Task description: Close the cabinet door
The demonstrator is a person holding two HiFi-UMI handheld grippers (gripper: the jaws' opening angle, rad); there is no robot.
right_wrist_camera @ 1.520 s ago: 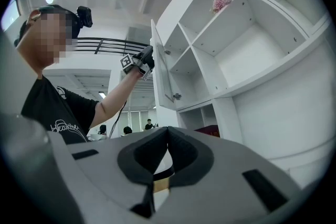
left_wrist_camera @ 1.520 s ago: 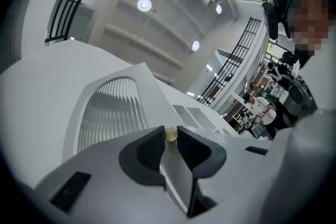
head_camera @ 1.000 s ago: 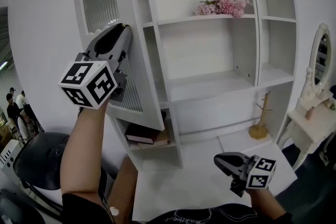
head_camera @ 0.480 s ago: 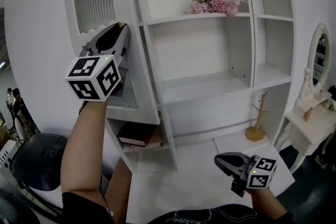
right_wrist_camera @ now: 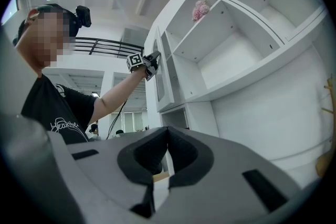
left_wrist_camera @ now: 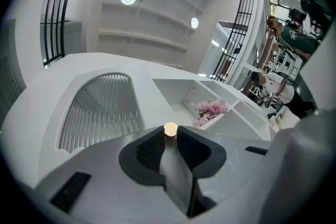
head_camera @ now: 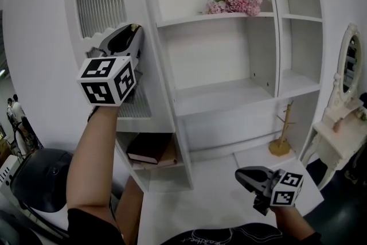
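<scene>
The white cabinet door (head_camera: 100,3) has an arched panel of ribbed glass and hangs at the left of the open shelf unit (head_camera: 229,94). My left gripper (head_camera: 129,28) is raised against the door's right edge. In the left gripper view, the jaws of the left gripper (left_wrist_camera: 170,134) are shut on the door's small round knob (left_wrist_camera: 170,128). My right gripper (head_camera: 243,176) hangs low at the bottom right, well away from the cabinet. In the right gripper view, the right gripper (right_wrist_camera: 168,134) has its pads together and holds nothing.
Pink flowers (head_camera: 235,2) lie on the upper shelf. Books (head_camera: 149,149) sit in the low compartment under the door. A wooden stand (head_camera: 281,135) is on the floor at the right, beside a white dressing table with a mirror (head_camera: 344,117). A black chair (head_camera: 34,181) is at the lower left.
The left gripper has carried the knob to the right, and the door has swung closer to the cabinet frame. The right gripper has barely shifted.
</scene>
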